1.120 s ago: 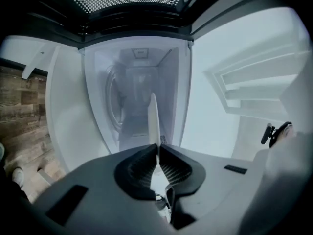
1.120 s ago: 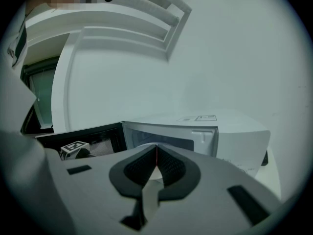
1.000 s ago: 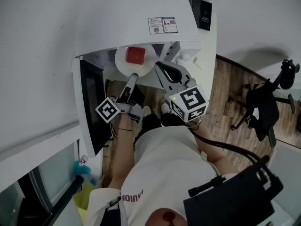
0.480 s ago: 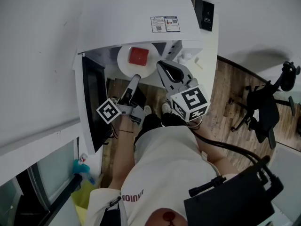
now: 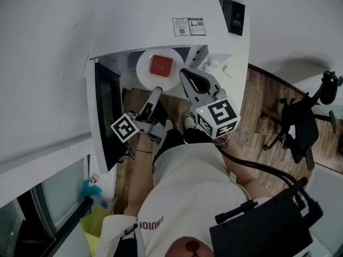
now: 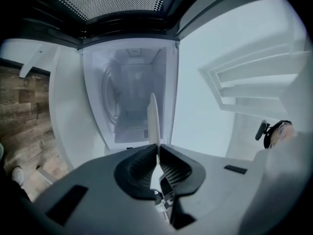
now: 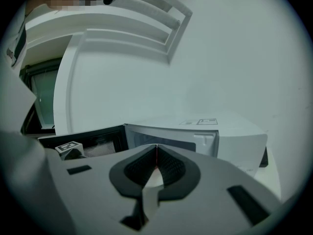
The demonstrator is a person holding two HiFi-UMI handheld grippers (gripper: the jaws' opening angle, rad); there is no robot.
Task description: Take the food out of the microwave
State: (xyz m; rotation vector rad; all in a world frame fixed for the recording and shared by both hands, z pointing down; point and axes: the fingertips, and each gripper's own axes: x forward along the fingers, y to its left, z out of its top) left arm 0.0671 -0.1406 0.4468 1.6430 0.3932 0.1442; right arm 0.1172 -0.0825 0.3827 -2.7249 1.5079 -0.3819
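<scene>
Your left gripper (image 5: pixel 156 90) is clamped on the near rim of the round white plate (image 5: pixel 143 74), which shows edge-on between its pads in the left gripper view; the red square block of food (image 5: pixel 161 65) sits on that plate, at the mouth of the white microwave oven (image 5: pixel 150 20), whose dark-windowed door (image 5: pixel 104 116) stands open at the left; your right gripper (image 5: pixel 185 75), just beside the plate, has its jaws pressed together on nothing.
</scene>
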